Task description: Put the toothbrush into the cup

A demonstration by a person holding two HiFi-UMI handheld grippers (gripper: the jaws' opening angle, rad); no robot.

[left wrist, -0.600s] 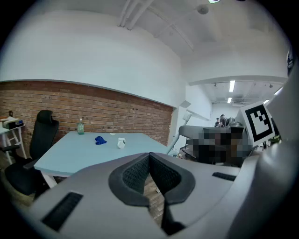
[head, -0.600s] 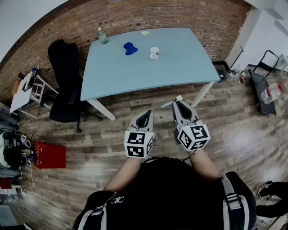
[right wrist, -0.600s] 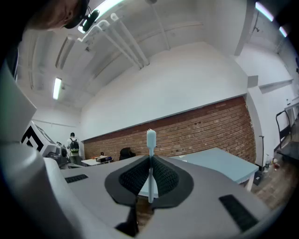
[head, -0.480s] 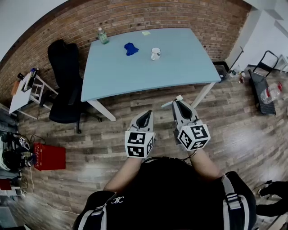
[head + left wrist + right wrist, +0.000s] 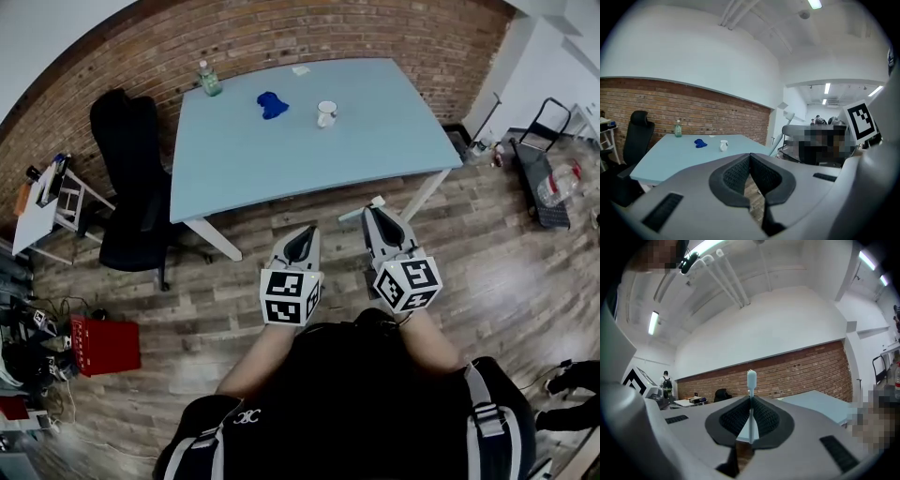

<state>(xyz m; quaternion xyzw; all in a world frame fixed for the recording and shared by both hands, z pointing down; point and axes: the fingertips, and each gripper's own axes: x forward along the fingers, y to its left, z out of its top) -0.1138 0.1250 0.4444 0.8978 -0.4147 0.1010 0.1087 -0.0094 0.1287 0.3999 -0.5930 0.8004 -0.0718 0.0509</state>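
Right gripper clamped on the toothbrush — brush head poking past the tips, left gripper pressed together on nothing, both over the wooden floor, cup well apart on the far counter, near a blue cloth

Pale blue table, white cup (toothbrush whitish too).
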